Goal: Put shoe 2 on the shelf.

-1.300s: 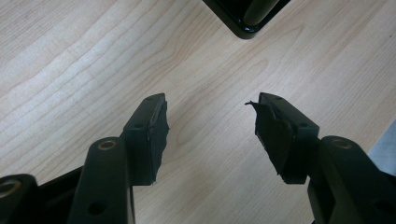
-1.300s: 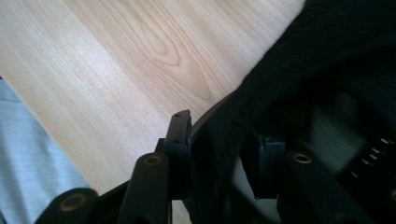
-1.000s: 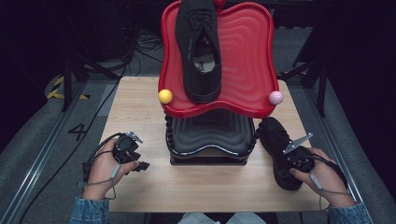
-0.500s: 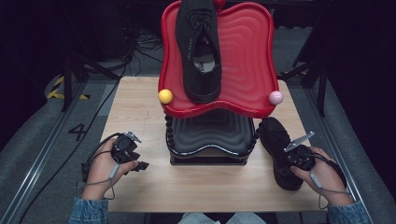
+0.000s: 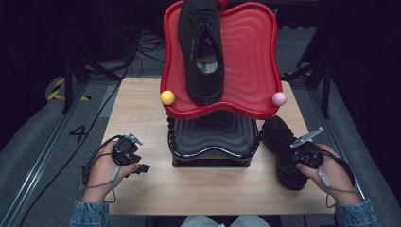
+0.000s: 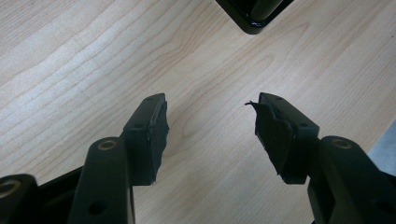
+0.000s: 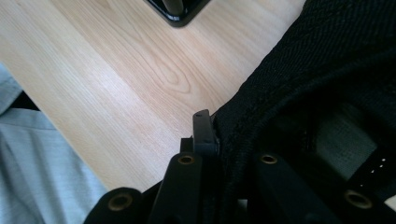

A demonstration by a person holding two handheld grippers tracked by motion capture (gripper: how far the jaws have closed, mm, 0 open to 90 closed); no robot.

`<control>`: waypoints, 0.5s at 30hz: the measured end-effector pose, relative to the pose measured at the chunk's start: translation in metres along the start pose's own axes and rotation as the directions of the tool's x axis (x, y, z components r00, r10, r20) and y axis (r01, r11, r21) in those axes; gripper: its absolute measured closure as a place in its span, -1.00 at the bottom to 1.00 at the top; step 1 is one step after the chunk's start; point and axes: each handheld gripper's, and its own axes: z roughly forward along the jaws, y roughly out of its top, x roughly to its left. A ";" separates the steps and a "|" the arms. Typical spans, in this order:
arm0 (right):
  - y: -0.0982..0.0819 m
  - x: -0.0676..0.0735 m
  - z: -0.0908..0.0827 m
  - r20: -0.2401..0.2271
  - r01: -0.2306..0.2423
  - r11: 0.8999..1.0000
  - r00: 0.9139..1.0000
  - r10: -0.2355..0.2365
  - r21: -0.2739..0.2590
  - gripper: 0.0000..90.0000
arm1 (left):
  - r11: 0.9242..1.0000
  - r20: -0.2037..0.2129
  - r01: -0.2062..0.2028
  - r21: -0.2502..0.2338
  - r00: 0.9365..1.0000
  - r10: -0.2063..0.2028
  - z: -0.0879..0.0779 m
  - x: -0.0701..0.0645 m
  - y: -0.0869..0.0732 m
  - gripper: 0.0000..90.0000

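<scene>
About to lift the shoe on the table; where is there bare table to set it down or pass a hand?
Bare wood lies left of the black lower tray, behind the left gripper, and along the near edge of the table between both hands. The right side is crowded: the shoe under the right gripper fills the strip beside the rack.

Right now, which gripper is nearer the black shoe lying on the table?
Right. The right gripper is clamped on the black shoe's collar; the left gripper sits open across the stand, over bare table.

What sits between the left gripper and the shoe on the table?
High view: the black lower tray of the rack stands between the left gripper and the black shoe.
</scene>
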 end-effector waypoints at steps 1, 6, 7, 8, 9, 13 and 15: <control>0.002 0.001 -0.004 0.000 0.003 1.000 1.000 -0.003 -0.001 0.91 | 1.000 0.002 0.005 0.000 1.000 -0.005 0.000 0.000 0.000 -0.01; 0.010 0.005 -0.019 0.012 0.018 1.000 1.000 -0.018 -0.007 0.91 | 1.000 -0.001 0.005 -0.001 1.000 -0.005 0.000 0.001 0.000 -0.01; 0.013 0.006 -0.023 0.016 0.023 1.000 1.000 -0.022 -0.010 0.91 | 1.000 0.005 0.009 -0.003 1.000 -0.009 0.000 0.001 0.000 -0.01; 0.015 0.007 -0.028 0.015 0.023 1.000 1.000 -0.023 -0.012 0.91 | 1.000 0.003 0.006 -0.002 1.000 -0.006 0.000 0.001 0.000 -0.01; 0.017 0.008 -0.032 0.019 0.024 1.000 1.000 -0.024 -0.014 0.91 | 1.000 0.002 0.005 -0.002 1.000 -0.005 -0.001 0.002 0.000 -0.01; 0.025 0.013 -0.051 0.016 0.026 0.999 1.000 -0.026 -0.030 0.91 | 1.000 0.002 0.004 -0.001 1.000 -0.004 -0.001 0.001 0.001 -0.01; 0.026 0.013 -0.055 0.015 0.024 0.999 1.000 -0.023 -0.036 0.91 | 1.000 0.002 0.001 -0.001 1.000 -0.001 -0.001 0.002 0.001 -0.01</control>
